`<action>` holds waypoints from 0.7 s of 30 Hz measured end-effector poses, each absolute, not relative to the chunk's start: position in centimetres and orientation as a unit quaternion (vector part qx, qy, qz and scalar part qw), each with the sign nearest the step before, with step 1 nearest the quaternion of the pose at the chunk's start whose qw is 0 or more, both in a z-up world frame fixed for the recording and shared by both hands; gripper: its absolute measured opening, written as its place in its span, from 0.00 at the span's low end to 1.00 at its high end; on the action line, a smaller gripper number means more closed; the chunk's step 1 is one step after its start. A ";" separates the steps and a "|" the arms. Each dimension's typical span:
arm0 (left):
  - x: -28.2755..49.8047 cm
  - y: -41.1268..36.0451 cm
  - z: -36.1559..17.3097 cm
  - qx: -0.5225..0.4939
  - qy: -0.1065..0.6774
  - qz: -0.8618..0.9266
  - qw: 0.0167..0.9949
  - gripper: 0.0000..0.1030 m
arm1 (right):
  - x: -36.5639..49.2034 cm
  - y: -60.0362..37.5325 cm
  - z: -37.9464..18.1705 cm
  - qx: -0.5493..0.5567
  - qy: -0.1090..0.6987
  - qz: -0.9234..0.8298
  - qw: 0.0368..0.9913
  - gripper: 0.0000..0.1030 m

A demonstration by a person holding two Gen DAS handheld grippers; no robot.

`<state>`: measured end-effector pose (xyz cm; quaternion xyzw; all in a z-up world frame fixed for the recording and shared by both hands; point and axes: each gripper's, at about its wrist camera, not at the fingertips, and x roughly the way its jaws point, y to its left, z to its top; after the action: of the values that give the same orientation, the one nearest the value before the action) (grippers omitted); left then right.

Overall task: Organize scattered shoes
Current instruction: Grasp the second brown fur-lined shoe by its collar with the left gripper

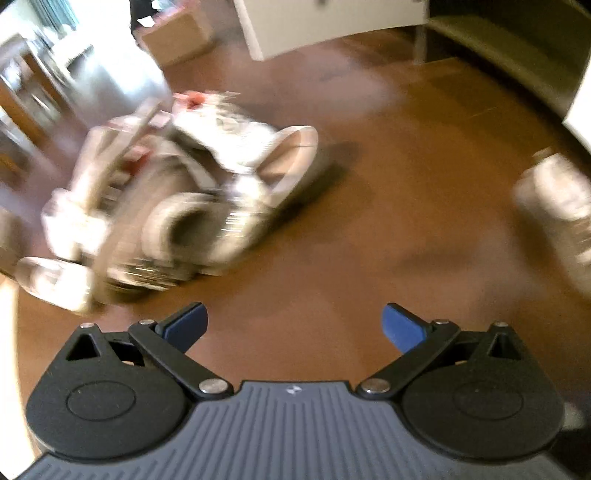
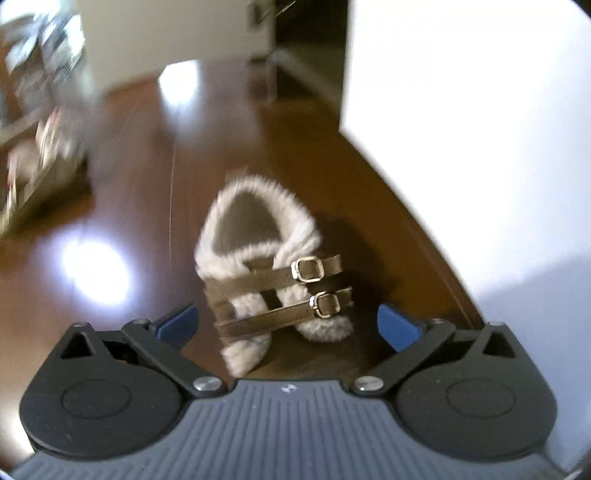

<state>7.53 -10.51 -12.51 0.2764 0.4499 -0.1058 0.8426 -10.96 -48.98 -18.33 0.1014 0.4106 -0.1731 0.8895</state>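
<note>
In the left wrist view a blurred heap of pale shoes [image 1: 166, 192] lies on the brown floor, ahead and to the left. My left gripper [image 1: 293, 328] is open and empty, short of the heap. A further pale shoe [image 1: 554, 199] lies at the right edge. In the right wrist view a fluffy white slipper with two brown buckled straps [image 2: 273, 273] lies on the floor. My right gripper [image 2: 286, 326] is open, its blue pads [image 2: 397, 326] on either side of the slipper's near end, apart from it.
A white wall or cabinet [image 2: 480, 129] runs close along the right of the slipper. A blurred shoe pile [image 2: 40, 147] lies at the left. A cardboard box [image 1: 177, 37] and white furniture [image 1: 314, 22] stand at the far side of the floor.
</note>
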 end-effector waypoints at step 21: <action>20.6 -9.7 -25.1 0.530 0.287 0.031 0.797 0.40 | -12.8 -45.7 -17.0 0.263 0.392 -0.182 0.863 0.99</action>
<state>20.61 -9.68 -25.11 0.5297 0.2872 0.0311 0.7974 -12.84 -45.72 -16.98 0.2625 0.3920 -0.1820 0.8627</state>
